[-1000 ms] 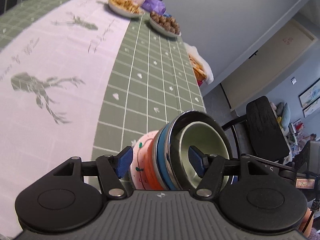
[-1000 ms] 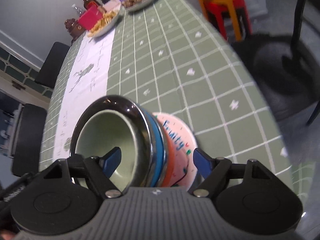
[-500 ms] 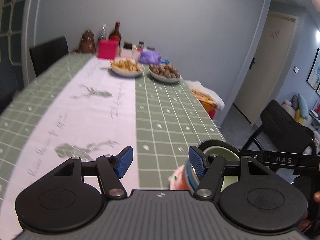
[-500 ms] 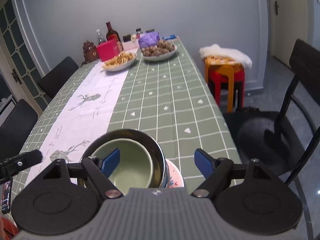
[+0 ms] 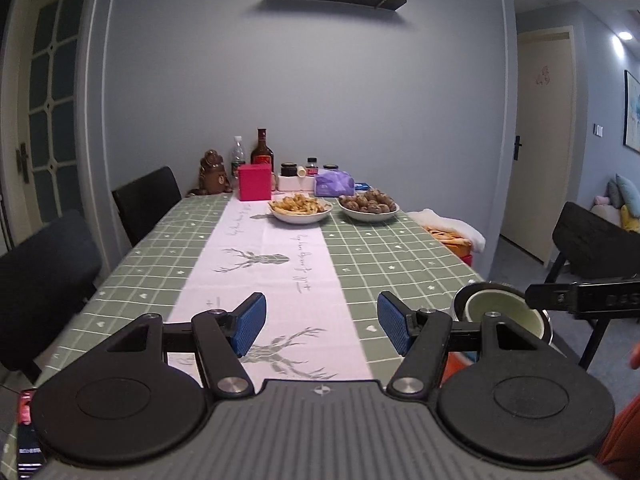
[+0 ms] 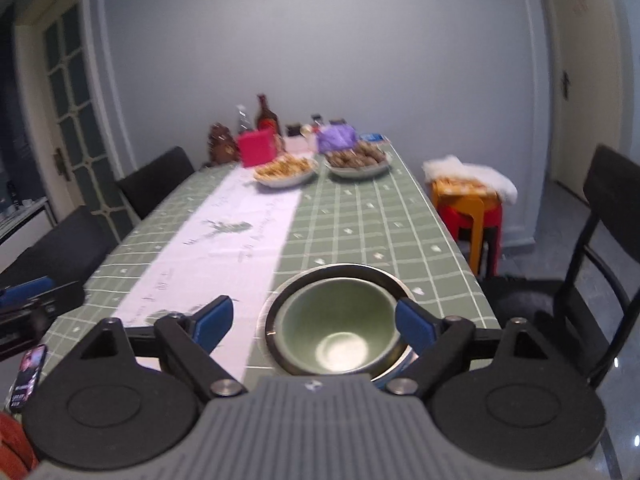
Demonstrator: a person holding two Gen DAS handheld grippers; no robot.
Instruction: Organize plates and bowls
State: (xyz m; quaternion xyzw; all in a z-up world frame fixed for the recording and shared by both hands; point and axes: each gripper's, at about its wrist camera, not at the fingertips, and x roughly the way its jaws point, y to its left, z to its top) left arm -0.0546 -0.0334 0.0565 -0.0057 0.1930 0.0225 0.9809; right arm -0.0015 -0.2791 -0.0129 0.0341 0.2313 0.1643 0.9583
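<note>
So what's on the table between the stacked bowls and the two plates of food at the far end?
Nothing. The right wrist view shows only bare green checked tablecloth between the stacked bowls and the food plates.

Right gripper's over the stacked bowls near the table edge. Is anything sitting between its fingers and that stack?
Nothing visible does. The right gripper is open, with its blue fingers either side of the bowl stack, green bowl on top inside the steel bowl. The tablecloth around it is bare; the food plates sit far back.

The right wrist view was blurred. The left gripper's own finger hid most of the stacked bowls; the phone screen was unreadable.
</note>
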